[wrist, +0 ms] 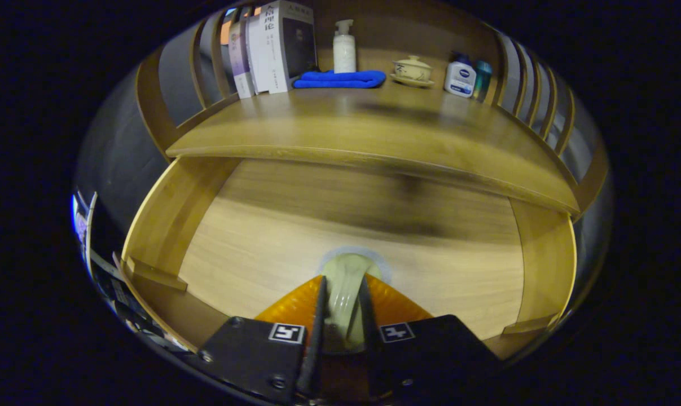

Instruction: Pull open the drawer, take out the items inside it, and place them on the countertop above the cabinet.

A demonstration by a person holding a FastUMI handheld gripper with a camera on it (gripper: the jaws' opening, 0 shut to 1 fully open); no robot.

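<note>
The wooden drawer (pixel 171 208) stands pulled open under the countertop (pixel 374 129), and its pale floor shows beyond the fingers. My gripper (pixel 343 280) is inside the drawer, shut on an orange bottle (pixel 399 307). The bottle's pale, translucent cap end (pixel 348 265) sticks out between and just past the two dark fingers (pixel 321 304). Its orange body spreads out to both sides under the fingers. Whether it rests on the drawer floor or is lifted off it is hard to tell.
Along the back of the countertop stand several books (pixel 272 48), a folded blue towel (pixel 340 79), a white pump bottle (pixel 344 48), a lidded cup on a saucer (pixel 412 70), a white and blue bottle (pixel 460 76) and a teal bottle (pixel 483 79). Slatted wooden rails (pixel 535 96) flank it.
</note>
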